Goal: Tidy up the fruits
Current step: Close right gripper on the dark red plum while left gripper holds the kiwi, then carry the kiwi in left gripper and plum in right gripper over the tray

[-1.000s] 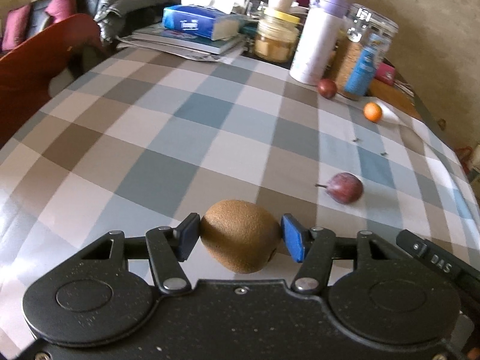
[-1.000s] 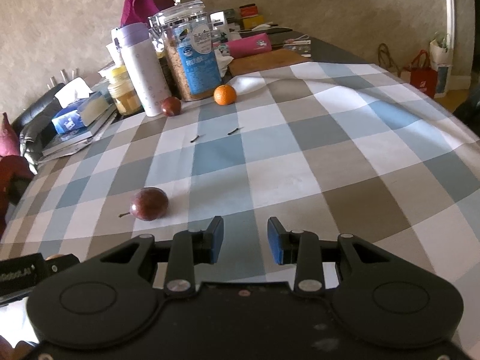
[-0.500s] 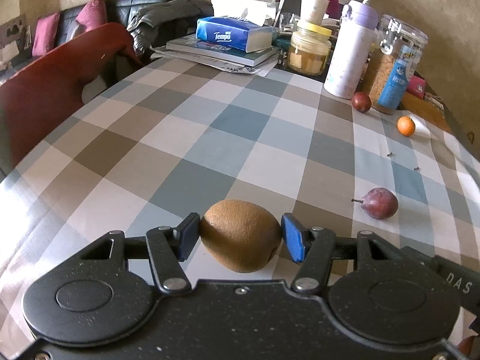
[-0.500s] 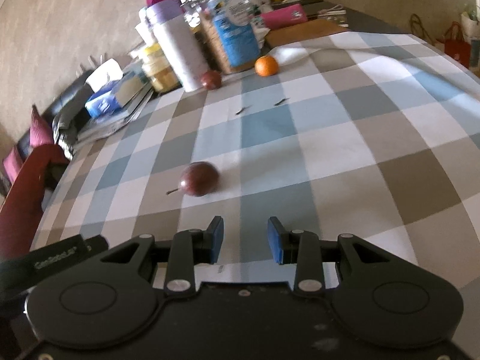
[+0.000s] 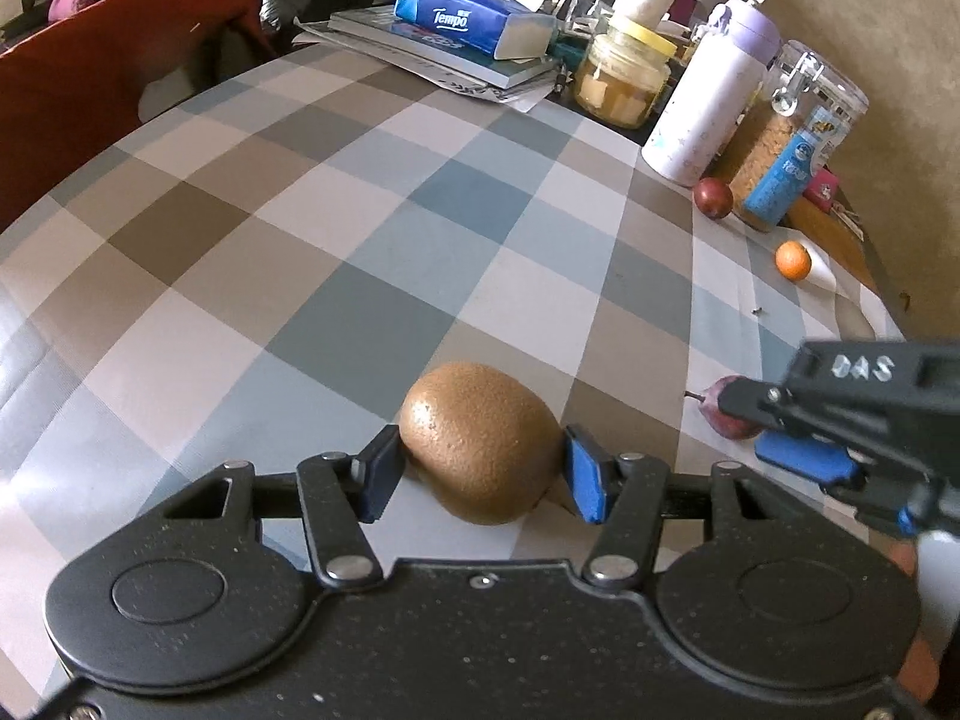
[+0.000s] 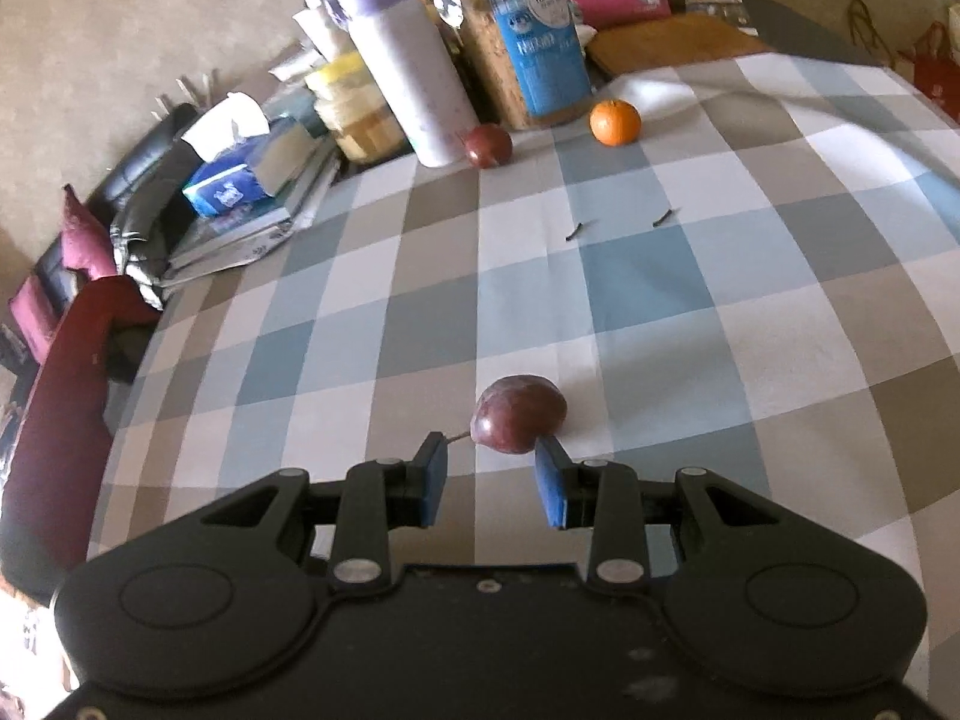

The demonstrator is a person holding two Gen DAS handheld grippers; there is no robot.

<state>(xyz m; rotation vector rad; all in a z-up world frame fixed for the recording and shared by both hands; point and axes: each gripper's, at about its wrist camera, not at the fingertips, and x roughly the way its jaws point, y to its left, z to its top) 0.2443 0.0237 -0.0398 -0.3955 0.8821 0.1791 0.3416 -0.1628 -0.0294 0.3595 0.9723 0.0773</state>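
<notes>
Left wrist view: the left tongs (image 5: 483, 468) hold a brown kiwi (image 5: 480, 438) between their blue pads, which have just been closing on it. Whether the kiwi touches the checked tabletop (image 5: 300, 240) is hard to tell. At 3 o'clock from the kiwi, the right tongs (image 5: 804, 456) reach in from the picture's edge, blurred and cut off, and hide part of a purple fruit (image 5: 726, 414).

Right wrist view: the right tongs stand narrow with nothing between the pads. The purple fruit lies on the cloth just past their tips at 12 o'clock, its thin stem pointing to 9 o'clock.

Across the far edge, from left: a red chair back (image 5: 90, 78) at 10 o'clock, books under a blue tissue pack (image 5: 462, 15), a yellow-lidded jar (image 5: 624, 84), a white bottle (image 6: 408, 60), and a clear canister (image 6: 528, 42) with a blurred blue label. A dark red fruit (image 6: 489, 145) touches the bottle's foot; an orange (image 6: 615, 121) sits just right of it.

Two small dark bits (image 6: 579, 231), too small to identify, lie mid-cloth. The cloth's middle and right side are open.
</notes>
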